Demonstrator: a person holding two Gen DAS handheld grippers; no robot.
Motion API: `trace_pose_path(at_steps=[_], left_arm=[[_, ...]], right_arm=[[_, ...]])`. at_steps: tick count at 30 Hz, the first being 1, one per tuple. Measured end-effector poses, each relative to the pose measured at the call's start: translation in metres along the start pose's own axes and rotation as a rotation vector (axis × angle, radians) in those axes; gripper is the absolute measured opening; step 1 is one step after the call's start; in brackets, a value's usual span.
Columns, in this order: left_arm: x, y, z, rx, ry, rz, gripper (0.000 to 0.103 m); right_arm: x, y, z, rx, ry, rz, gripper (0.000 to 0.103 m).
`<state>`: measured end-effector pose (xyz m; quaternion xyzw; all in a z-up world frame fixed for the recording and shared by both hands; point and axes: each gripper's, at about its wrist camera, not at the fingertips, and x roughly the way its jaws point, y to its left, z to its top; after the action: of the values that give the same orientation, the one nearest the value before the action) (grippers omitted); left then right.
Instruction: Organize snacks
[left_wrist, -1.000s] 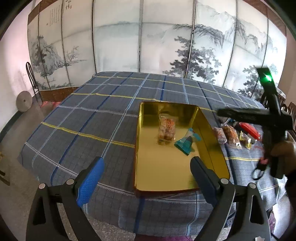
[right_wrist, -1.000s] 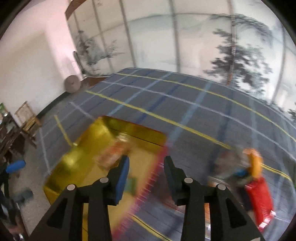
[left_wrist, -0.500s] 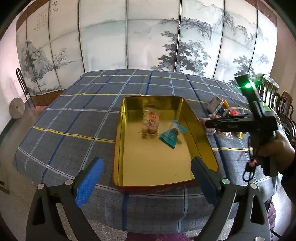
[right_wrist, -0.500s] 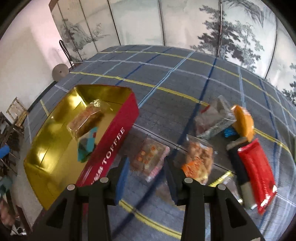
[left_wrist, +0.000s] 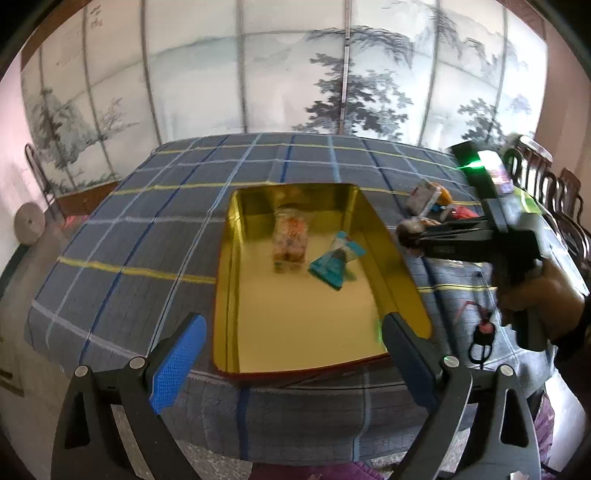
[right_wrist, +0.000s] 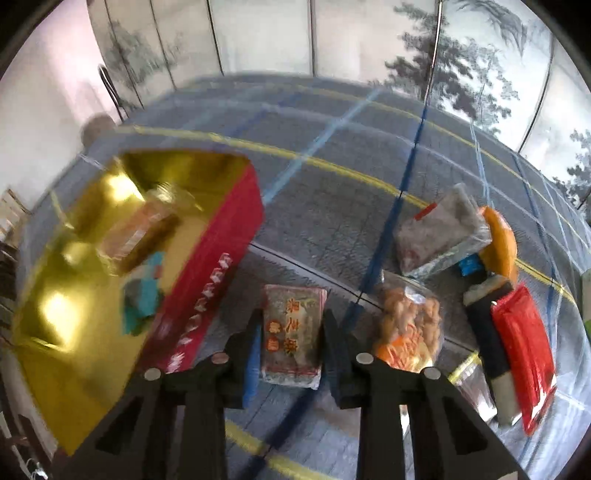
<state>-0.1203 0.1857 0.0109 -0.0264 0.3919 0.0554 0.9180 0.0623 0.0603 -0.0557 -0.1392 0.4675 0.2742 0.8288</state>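
Note:
A gold tin with red outer walls lies on the checked tablecloth. It holds a clear packet of orange snacks and a teal packet. My right gripper points down just right of the tin. Its jaws are closing on a flat brown snack packet with red print, and the pads touch both its sides. My left gripper hangs open and empty over the tin's near edge.
Loose snacks lie right of the tin: a bag of orange pieces, a grey clear bag, an orange packet, a red packet and a dark bar. Chairs stand at the right. A painted screen backs the table.
My right gripper has swung from over the tin and come down around the brown packet, and its jaws have narrowed onto it. The left gripper has shifted a little and stays open.

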Motion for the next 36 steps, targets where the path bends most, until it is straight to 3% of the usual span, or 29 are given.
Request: trace_pose_path(at_steps=[3, 6, 8, 13, 16, 22, 28, 29, 32, 36], left_arm=[[-0.007, -0.012, 0.007, 0.050, -0.020, -0.030, 0.094], [-0.008, -0.028, 0.020, 0.087, -0.015, -0.087, 0.094], [-0.006, -0.041, 0.032, 0.093, -0.010, -0.132, 0.094], [0.017, -0.079, 0.070, 0.092, 0.062, -0.307, 0.094], [0.044, -0.104, 0.091, 0.111, 0.113, -0.322, 0.094], [0.113, -0.147, 0.125, 0.109, 0.220, -0.321, 0.094], [0.162, -0.170, 0.131, 0.128, 0.314, -0.294, 0.093], [0.167, -0.172, 0.131, 0.132, 0.322, -0.284, 0.091], [0.180, -0.174, 0.129, 0.104, 0.366, -0.296, 0.075], [0.199, -0.179, 0.125, 0.091, 0.429, -0.267, 0.072]], right_arm=[[-0.051, -0.022, -0.022, 0.055, -0.106, 0.022, 0.029], [-0.096, -0.069, -0.056, 0.136, -0.173, -0.076, 0.029], [-0.111, -0.112, -0.078, 0.191, -0.170, -0.185, 0.029], [-0.122, -0.210, -0.120, 0.341, -0.145, -0.347, 0.029], [-0.116, -0.248, -0.135, 0.410, -0.155, -0.389, 0.029], [-0.101, -0.281, -0.151, 0.495, -0.188, -0.385, 0.029], [-0.097, -0.294, -0.158, 0.527, -0.203, -0.332, 0.029], [-0.095, -0.297, -0.158, 0.531, -0.196, -0.320, 0.029], [-0.094, -0.297, -0.159, 0.532, -0.198, -0.295, 0.029], [-0.091, -0.295, -0.158, 0.522, -0.195, -0.279, 0.029]])
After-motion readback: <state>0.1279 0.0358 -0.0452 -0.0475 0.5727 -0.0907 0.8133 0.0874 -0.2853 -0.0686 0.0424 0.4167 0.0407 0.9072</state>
